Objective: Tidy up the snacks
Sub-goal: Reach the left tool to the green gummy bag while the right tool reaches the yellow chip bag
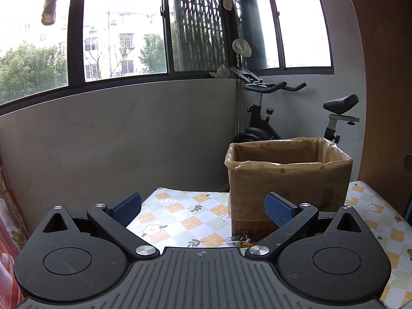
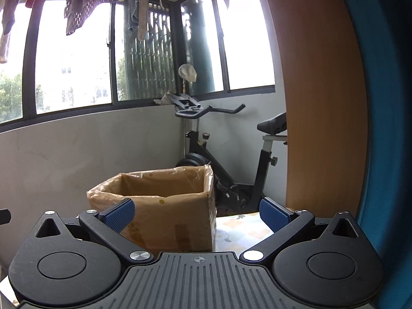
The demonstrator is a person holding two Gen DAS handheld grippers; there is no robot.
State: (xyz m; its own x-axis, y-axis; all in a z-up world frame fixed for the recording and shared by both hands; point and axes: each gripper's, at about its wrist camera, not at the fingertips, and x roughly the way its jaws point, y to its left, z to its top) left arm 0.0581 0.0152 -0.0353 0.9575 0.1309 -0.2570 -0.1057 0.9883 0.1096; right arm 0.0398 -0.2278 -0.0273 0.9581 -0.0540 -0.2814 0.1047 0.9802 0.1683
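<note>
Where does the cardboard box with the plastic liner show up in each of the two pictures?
Left wrist view: the cardboard box stands right of centre on the checked tablecloth.
Right wrist view: the box sits left of centre, just ahead of the open tongs.
Shared landmark: the exercise bike behind it.

The right gripper (image 2: 197, 215) has its jaws wide apart and nothing is between the blue pads (image 2: 118, 215). Just ahead, a cardboard box (image 2: 164, 221) lined with a clear plastic bag (image 2: 103, 189) stands open on the table (image 2: 247, 229), which has a flower-pattern cloth. Behind the box an exercise bike (image 2: 226, 159) stands near the grey wall, under the windows (image 2: 74, 59). Clothes (image 2: 87, 2) hang above.
</note>
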